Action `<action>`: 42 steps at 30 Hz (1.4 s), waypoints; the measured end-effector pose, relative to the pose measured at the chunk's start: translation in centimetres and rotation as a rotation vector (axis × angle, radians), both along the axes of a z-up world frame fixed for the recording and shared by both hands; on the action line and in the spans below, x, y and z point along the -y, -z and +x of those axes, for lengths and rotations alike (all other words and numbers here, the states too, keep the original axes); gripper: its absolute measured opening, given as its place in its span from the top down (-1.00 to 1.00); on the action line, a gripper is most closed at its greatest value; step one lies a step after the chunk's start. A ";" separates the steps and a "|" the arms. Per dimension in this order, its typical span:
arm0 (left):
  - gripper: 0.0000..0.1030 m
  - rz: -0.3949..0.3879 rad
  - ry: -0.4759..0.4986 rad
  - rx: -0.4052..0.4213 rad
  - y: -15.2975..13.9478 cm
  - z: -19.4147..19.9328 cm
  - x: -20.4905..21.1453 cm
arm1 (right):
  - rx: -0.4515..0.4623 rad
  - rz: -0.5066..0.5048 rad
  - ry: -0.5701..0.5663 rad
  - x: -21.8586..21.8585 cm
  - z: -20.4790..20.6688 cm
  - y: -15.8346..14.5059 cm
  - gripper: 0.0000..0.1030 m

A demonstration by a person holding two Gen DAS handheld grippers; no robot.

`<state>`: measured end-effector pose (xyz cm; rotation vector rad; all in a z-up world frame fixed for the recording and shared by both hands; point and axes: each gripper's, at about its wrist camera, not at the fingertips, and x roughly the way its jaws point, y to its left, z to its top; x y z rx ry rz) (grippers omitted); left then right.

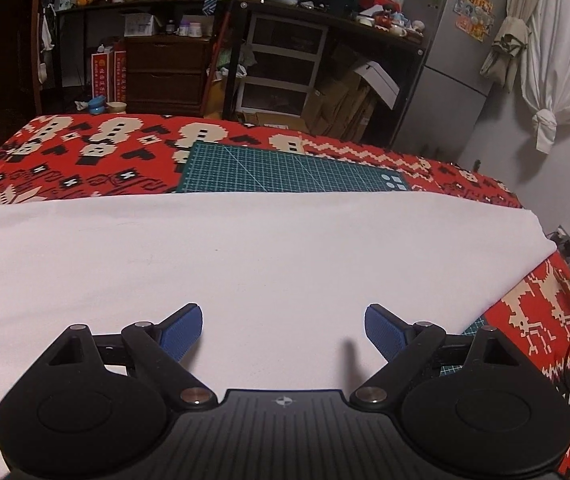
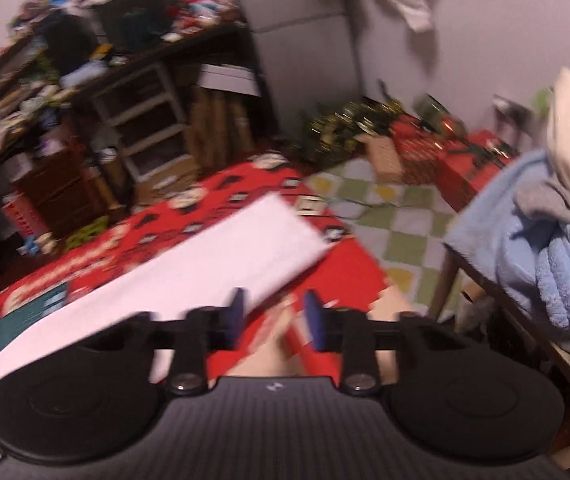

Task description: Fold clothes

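Left wrist view: left gripper is sitting w/ jaws spread wide, nothing btwn the blue pads, hanging just above the white garment. Garment is lying flat & smooth right under and ahead of the tool, stretching off to both sides; its far edge is running straight across, its right corner is ending ahead-right of the gripper. Beyond that edge a green cutting mat is lying partly tucked under the cloth, both resting on a red patterned tablecloth. A bit of mat is also peeking out just beside the right finger. Further out: dark shelving w/ clutter, a grey fridge ahead-right, a tied white curtain far right.

Right wrist view, heavily blurred: right gripper is showing jaws drawn close but w/ a gap left; can't tell for sure if anything is pinched. The garment's near corner is lying just ahead-left of the left pad, seemingly not clamped. Under the gap, red tablecloth and something pale, too smeared to ID. White cloth is running away diagonally to the tool's left. To the right of the tool a heap of light blue towels is sitting on a wooden piece of furniture; ahead, checkered flooring & red boxes.
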<state>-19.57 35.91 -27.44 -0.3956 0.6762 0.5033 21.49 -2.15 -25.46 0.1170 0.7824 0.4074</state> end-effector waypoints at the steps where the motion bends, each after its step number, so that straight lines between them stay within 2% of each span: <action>1: -0.72 0.002 0.004 -0.004 0.1 0.2 0.0 | 0.002 -0.024 0.007 0.0 1.3 0.6 0.56; 4: -0.72 0.005 0.014 -0.016 0.3 0.8 -0.1 | 0.018 -0.087 0.012 -0.7 4.3 2.1 0.56; 12: -0.72 -0.012 -0.017 -0.019 0.8 0.9 -1.3 | 0.057 -0.182 -0.088 -3.3 7.2 3.5 0.54; 13: -0.72 -0.014 -0.022 -0.016 0.8 0.8 -1.4 | 0.060 -0.185 -0.099 -3.5 7.1 3.5 0.58; 15: -0.72 -0.019 -0.029 -0.012 0.8 0.7 -1.6 | 0.064 -0.192 -0.123 -3.8 7.0 3.5 0.79; 18: -0.72 -0.023 -0.032 -0.011 0.7 0.6 -1.7 | 0.079 -0.203 -0.139 -4.0 6.4 3.4 0.94; 22: -0.72 -0.016 -0.029 0.009 0.3 0.2 -1.6 | 0.110 -0.167 -0.136 -3.9 5.8 2.1 0.96; 27: -0.72 -0.034 -0.031 0.042 -0.2 -0.5 -1.5 | 0.207 -0.101 -0.199 -4.6 2.8 -3.0 0.96; 33: -0.72 -0.028 -0.014 0.087 -1.1 -2.0 -0.9 | 0.318 -0.073 -0.353 -8.1 -3.0 -8.5 0.96; 39: -0.72 -0.066 -0.007 0.139 -1.6 -4.1 -1.3 | 0.375 -0.066 -0.517 -12.7 -11.0 -11.2 0.96; 42: -0.72 -0.080 -0.003 0.157 -1.6 -5.0 -1.5 | 0.396 -0.095 -0.600 -15.5 -15.6 -10.5 0.96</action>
